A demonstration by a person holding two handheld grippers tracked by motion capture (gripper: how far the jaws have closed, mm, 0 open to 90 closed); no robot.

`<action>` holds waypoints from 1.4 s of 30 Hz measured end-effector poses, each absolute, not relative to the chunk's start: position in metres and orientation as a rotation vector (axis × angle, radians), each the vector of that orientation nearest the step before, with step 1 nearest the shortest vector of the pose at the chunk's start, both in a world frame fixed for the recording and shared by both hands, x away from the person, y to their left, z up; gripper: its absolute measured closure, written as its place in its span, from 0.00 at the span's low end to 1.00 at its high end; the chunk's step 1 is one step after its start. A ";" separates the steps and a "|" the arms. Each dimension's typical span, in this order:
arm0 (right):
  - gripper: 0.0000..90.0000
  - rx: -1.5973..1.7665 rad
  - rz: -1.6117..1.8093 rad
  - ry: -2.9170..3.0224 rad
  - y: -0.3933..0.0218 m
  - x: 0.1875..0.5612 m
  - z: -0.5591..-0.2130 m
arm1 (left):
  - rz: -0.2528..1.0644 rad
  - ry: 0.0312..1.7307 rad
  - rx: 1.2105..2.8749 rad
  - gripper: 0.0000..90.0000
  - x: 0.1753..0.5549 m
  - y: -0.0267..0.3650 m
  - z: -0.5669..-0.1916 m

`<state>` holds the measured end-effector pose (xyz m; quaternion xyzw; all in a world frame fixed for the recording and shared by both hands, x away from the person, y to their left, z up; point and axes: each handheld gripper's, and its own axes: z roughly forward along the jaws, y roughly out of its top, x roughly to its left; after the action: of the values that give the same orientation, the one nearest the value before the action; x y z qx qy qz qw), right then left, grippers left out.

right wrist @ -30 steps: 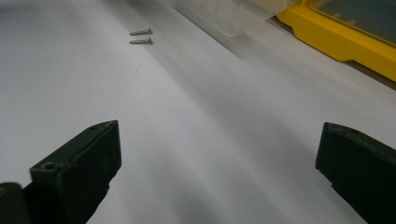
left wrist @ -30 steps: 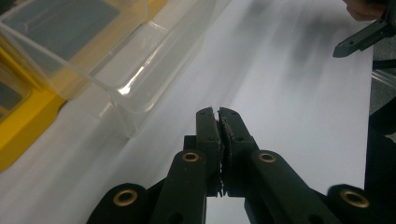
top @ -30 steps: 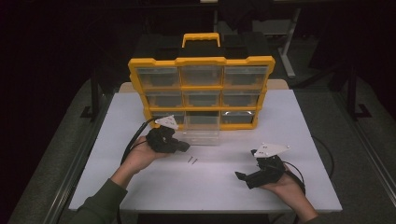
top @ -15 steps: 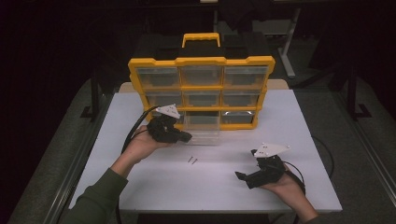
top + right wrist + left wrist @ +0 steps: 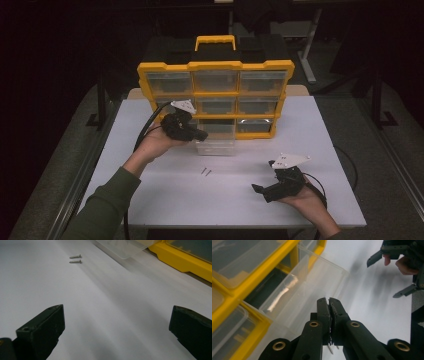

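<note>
Closed tight, the jaws of the left gripper (image 5: 329, 302) meet with something small and dark pinched at their tips, too small to name, though the two screws (image 5: 206, 171) lying on the white table (image 5: 320, 130) suggest a third of the same kind. This gripper hangs above the clear drawer (image 5: 312, 287) pulled out from the bottom row of the yellow parts box (image 5: 215, 67); in the high view it sits just over the drawer's left front corner. The right gripper (image 5: 272, 190) rests near the table's front edge, well apart from the box, its jaws spread wide and holding nothing, aimed toward the screws, which show near the top in the right gripper view (image 5: 75, 259).

The step in hand looks like carrying a small part to the open drawer. The next move would call for bringing the closed tips squarely over the drawer's inside, clear of its rim, then opening them so the part drops in. After that, the two screws between the hands remain to be picked up, each a thin target needing a careful, low pinch.
</note>
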<state>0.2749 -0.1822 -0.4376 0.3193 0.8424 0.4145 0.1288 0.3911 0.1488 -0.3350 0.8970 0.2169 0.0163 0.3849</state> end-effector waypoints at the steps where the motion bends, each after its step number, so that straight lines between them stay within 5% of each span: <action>1: 0.00 0.929 1.207 2.447 -0.182 0.275 -0.438 | 0.041 0.556 2.283 0.97 0.393 0.148 -0.335; 24: 0.00 0.955 1.194 2.427 -0.183 0.275 -0.440 | 0.076 0.592 2.330 0.91 0.420 0.126 -0.353; 29: 0.00 0.954 1.192 2.428 -0.182 0.275 -0.440 | 0.055 0.603 2.300 1.00 0.417 0.136 -0.345; 42: 0.00 0.953 1.190 2.429 -0.182 0.275 -0.440 | 0.053 0.608 2.281 1.00 0.395 0.160 -0.335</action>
<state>0.2745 -0.1821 -0.4396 0.3291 0.8390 0.4111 0.1367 0.3948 0.1599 -0.3348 0.8934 0.2380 0.0206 0.3806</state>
